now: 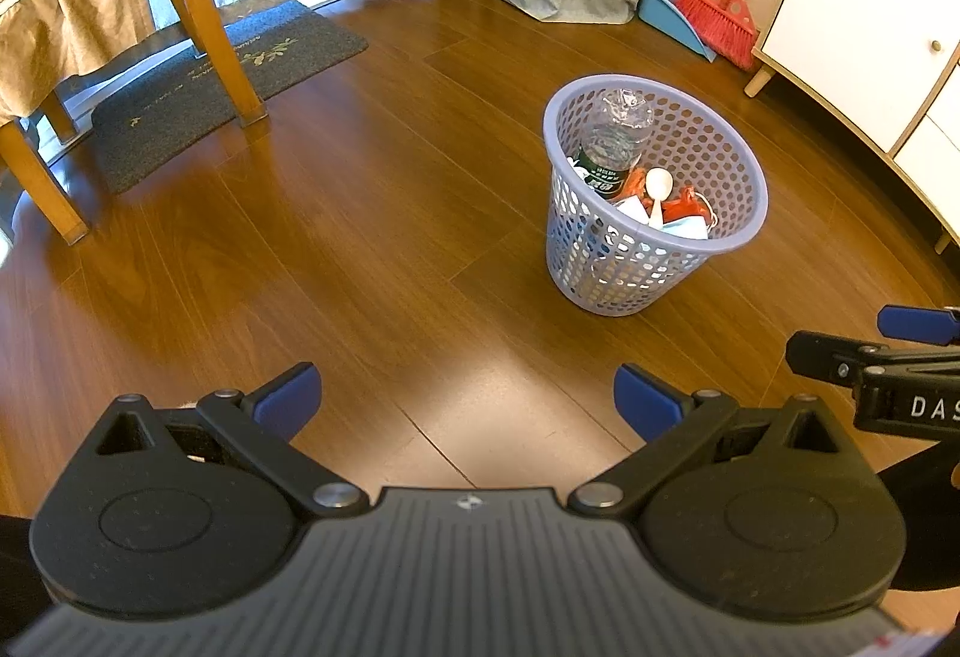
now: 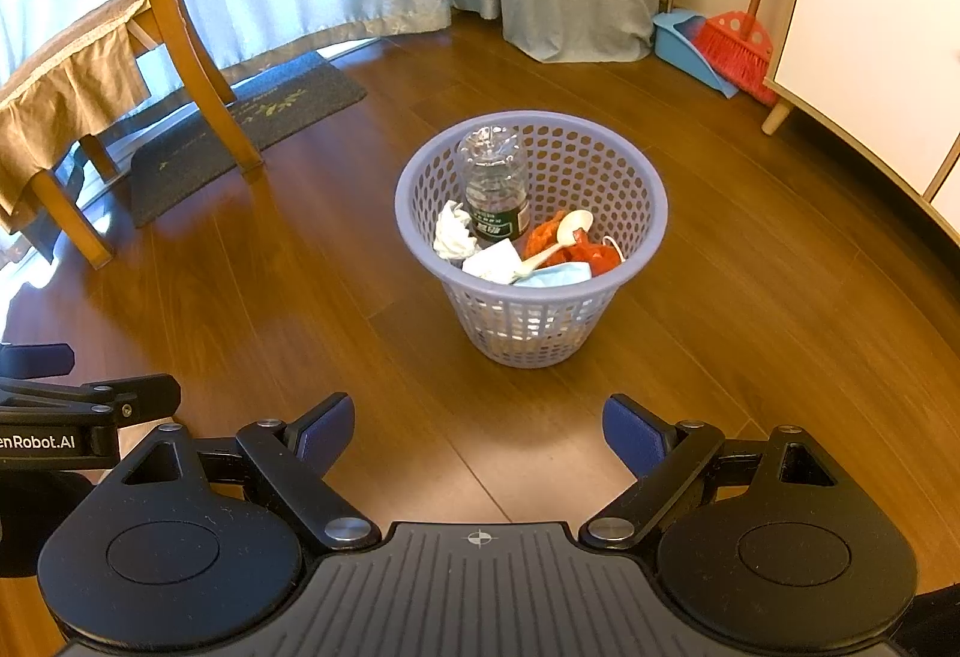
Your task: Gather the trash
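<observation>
Right wrist view: my right gripper [image 2: 477, 432] and left gripper [image 1: 465, 399] both hang spread and empty above the floor [image 2: 300, 309]; trash sits in the basket [image 2: 600, 291].

Left black two-finger gripper with blue pads [image 1: 467, 402] and matching right gripper [image 2: 477, 432]: jaws spread wide, empty, side by side.

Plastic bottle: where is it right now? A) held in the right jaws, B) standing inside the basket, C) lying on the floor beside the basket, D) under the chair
B: the plastic bottle stands upright inside the purple basket among the other trash, and both the right gripper and the left gripper are open and empty.
</observation>
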Demonstrator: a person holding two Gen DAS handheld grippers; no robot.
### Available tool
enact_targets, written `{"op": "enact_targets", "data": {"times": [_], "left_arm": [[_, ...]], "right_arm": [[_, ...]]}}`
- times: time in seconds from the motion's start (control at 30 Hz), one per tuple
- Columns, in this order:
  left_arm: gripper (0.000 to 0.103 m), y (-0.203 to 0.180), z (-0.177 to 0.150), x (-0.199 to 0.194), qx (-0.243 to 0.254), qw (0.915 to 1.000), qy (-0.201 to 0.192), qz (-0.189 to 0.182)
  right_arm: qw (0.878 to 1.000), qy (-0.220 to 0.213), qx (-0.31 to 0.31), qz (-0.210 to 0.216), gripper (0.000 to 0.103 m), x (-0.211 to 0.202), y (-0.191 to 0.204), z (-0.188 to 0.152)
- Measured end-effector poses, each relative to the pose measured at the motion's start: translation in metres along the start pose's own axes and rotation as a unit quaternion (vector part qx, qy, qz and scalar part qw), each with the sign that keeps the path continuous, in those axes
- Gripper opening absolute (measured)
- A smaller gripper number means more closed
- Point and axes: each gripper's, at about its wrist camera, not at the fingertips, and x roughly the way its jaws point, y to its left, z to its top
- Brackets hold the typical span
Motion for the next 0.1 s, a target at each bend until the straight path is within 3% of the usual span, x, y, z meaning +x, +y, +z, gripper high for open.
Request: {"op": "enact_targets", "data": {"times": [0.1], "left_arm": [[0.102, 0.003, 0.0023, -0.0017, -0.01, 0.9999, -0.007, -0.008]], "right_arm": [[1.0, 0.0, 0.001, -0.001, 0.087, 0.0, 0.0, -0.0002]]}}
